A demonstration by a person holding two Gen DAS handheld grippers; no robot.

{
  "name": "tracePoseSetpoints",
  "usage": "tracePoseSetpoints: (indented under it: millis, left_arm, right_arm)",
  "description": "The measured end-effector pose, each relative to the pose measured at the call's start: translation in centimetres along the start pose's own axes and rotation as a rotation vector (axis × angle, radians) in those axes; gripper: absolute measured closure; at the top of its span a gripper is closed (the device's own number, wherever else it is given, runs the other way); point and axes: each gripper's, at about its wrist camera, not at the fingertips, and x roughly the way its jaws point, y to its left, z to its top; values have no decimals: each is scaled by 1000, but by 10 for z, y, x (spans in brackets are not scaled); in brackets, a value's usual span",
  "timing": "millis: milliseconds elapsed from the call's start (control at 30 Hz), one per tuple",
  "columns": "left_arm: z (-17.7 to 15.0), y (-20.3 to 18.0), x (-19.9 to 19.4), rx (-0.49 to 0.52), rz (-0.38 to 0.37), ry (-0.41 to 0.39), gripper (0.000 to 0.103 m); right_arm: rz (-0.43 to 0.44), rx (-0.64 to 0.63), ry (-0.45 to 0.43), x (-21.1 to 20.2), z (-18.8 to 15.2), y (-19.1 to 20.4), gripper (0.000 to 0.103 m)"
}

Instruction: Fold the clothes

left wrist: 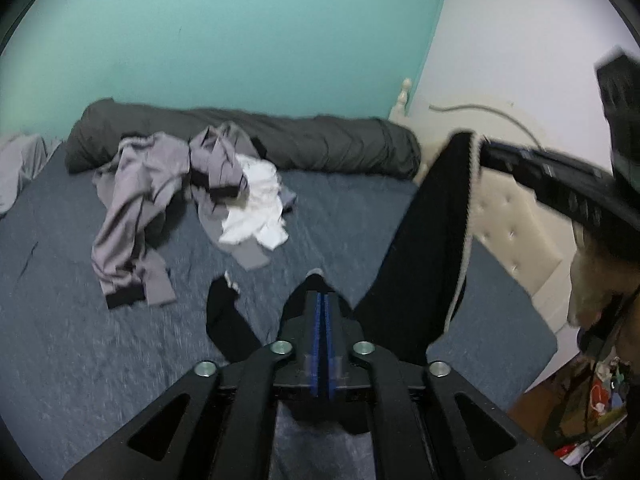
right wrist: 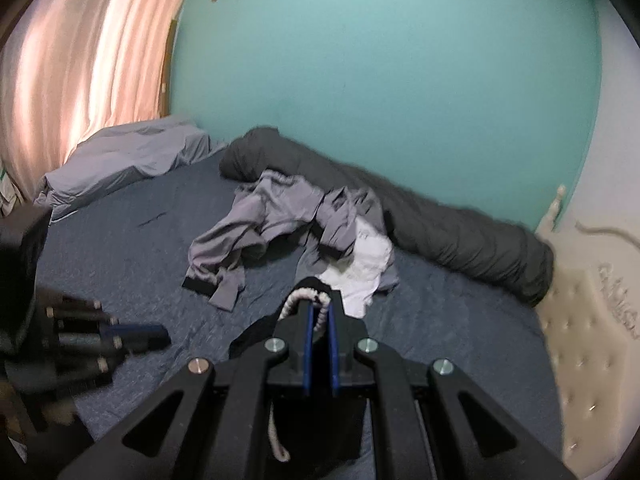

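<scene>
The bed [left wrist: 120, 340], covered in a blue-grey sheet, fills the lower half of both views and serves as the landmark. Along its far edge, against the teal wall [left wrist: 240, 32], lies a rolled dark grey duvet [left wrist: 320, 140]. At the bed's right side stands a cream tufted headboard [left wrist: 508, 220]; in the right wrist view a pale grey pillow [right wrist: 128, 156] sits at the bed's far left corner, beside a pink curtain [right wrist: 80, 60].

In the middle of the bed, just in front of the duvet, is a heap of grey garments with black cuffs [left wrist: 136, 208], and a white garment [left wrist: 256, 208] lies tangled into its right side.

Nearest the cameras, a black garment with white cord trim [left wrist: 424, 248] is lifted off the bed's near edge and stretched between the two tools. The left gripper [left wrist: 322, 304] has its blue-padded fingers pressed together on a lower fold of this black cloth. The right gripper [right wrist: 318, 312] is nearly closed, pinching the black fabric along with its white cord [right wrist: 298, 298].
</scene>
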Motion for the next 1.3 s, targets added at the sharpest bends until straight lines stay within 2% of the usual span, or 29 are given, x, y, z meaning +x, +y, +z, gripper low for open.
tracePoseSetpoints:
  millis: [33,67,100,300,400,600,867,967,1000,1100,1200,1300]
  left_arm:
    - [-5,3,6,-16,-7,12,77]
    - [-10,7,11,-31,-14,22,65]
    - [-17,10,18,-48,-23,36,60]
    - [-51,23,60,-81,-20,111,50]
    - [-66,30,83,-115,-33,148,49]
    - [-81,15,112,-76,-21,175,43]
    - [-91,11,136,-30,50,158,43]
    - [-91,8,140,-1,37,158,43]
    - [-90,6,141,9,31,159,44]
    - [-87,2,143,34,18,161,82]
    - [-79,-1,133,48,1,140,93]
    - [-65,-7,116,90,8,119,96]
  right_arm:
    - [7,10,20,10,-2,-1,97]
    - [14,21,41,22,-5,0,97]
    - [20,29,57,31,-8,0,97]
    - [53,25,134,83,-25,6,97]
    - [54,34,160,100,-35,0,97]
    - [63,83,193,118,-55,-23,97]
    - [104,86,165,105,-64,-36,97]
    - [122,93,148,97,-65,-38,97]
    - [127,97,142,95,-65,-39,97]
    - [138,101,125,88,-65,-41,97]
    - [135,101,99,75,-63,-43,97]
    - [134,114,57,53,-53,-48,97]
